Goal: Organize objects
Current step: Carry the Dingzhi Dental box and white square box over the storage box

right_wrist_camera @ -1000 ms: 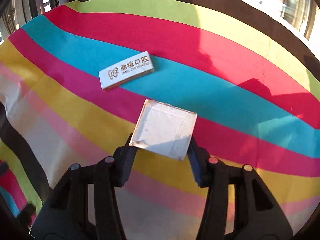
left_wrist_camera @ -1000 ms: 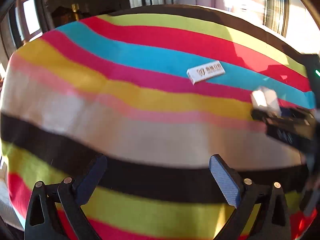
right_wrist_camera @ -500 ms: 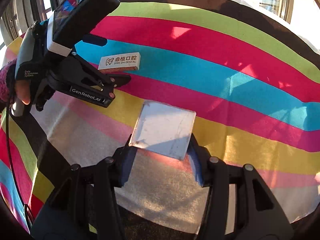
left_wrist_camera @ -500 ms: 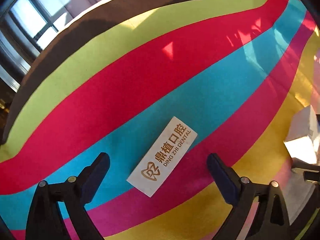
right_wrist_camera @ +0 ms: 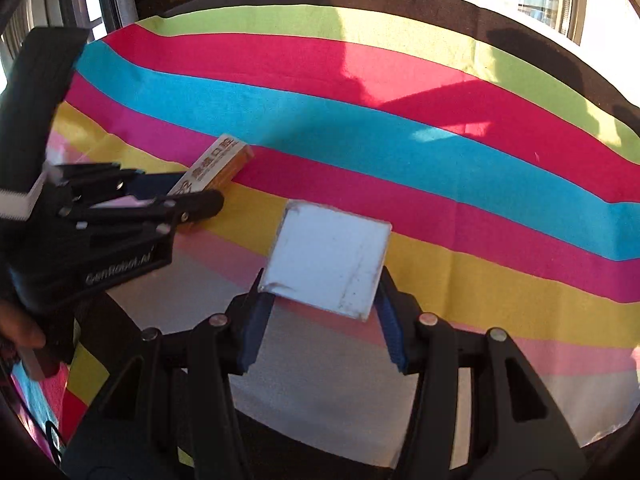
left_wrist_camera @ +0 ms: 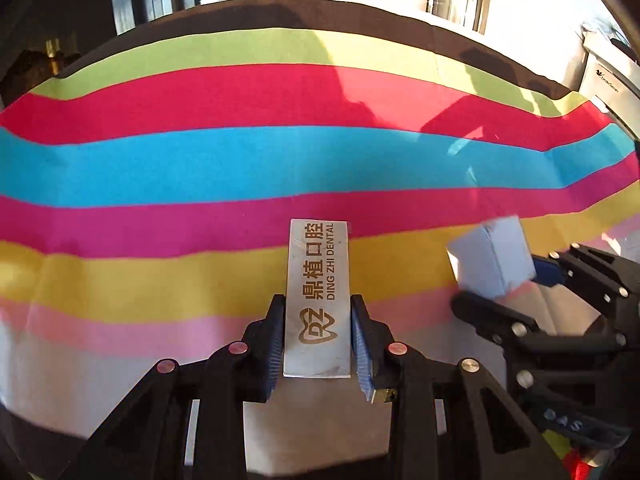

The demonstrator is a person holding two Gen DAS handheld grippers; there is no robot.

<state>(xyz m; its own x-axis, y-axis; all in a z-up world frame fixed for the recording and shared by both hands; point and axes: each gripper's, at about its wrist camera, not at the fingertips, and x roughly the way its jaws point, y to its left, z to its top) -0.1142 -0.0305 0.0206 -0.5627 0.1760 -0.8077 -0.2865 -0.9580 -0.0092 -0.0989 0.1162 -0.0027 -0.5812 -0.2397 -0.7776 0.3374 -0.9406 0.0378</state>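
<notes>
Dental-branded box [left_wrist_camera: 318,300] sits lengthwise in the left claw [left_wrist_camera: 318,344], whose jaws have just been closing and now clamp its long sides above the striped worktop [left_wrist_camera: 280,160]. Right claw [right_wrist_camera: 326,304] is clamped on a white square box [right_wrist_camera: 328,260]. Lift the long box level, keep grip near its middle, and keep both claws apart.
</notes>
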